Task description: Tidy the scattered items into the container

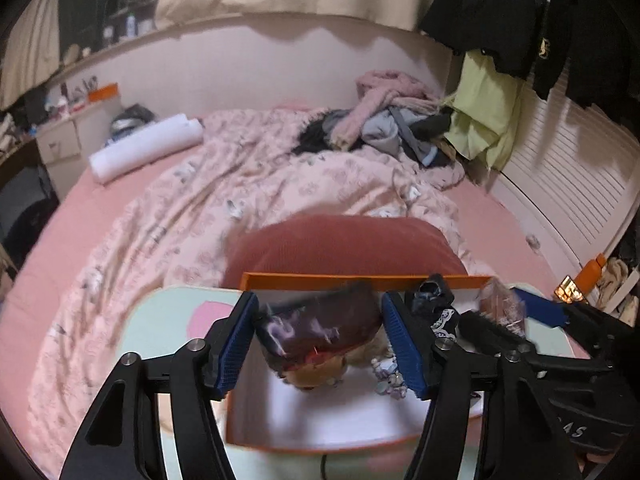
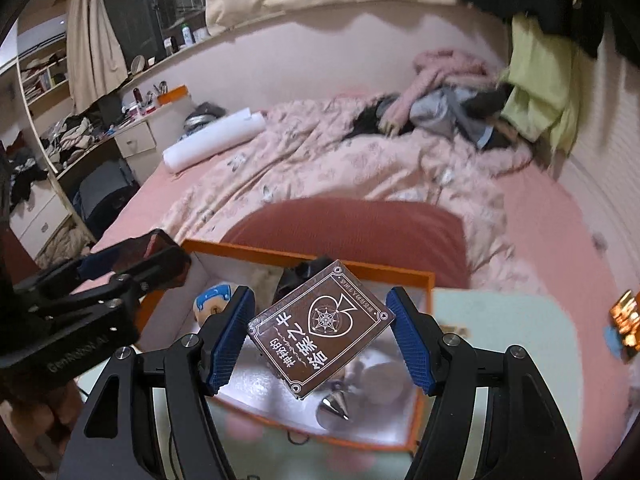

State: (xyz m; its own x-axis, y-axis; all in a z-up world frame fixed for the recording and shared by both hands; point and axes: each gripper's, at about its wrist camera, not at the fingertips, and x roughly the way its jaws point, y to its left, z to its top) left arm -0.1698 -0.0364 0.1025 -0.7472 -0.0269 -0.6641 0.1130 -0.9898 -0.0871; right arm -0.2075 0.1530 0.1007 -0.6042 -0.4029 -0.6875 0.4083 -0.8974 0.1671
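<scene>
Left gripper (image 1: pixel 318 342) clamps a dark card pack (image 1: pixel 320 326); right gripper (image 2: pixel 322 338) clamps a brown card box (image 2: pixel 320 330). Both hang above the orange box (image 2: pixel 308 254).

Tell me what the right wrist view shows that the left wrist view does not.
Only the right wrist view: a brown card box with a heart emblem between the right gripper fingers, a silver cone, a blue-haired doll head. Only the left wrist view: a dark purple-patterned pouch between the left gripper fingers, a bead string. Both: the orange-rimmed box, red cushion, pink quilt.
</scene>
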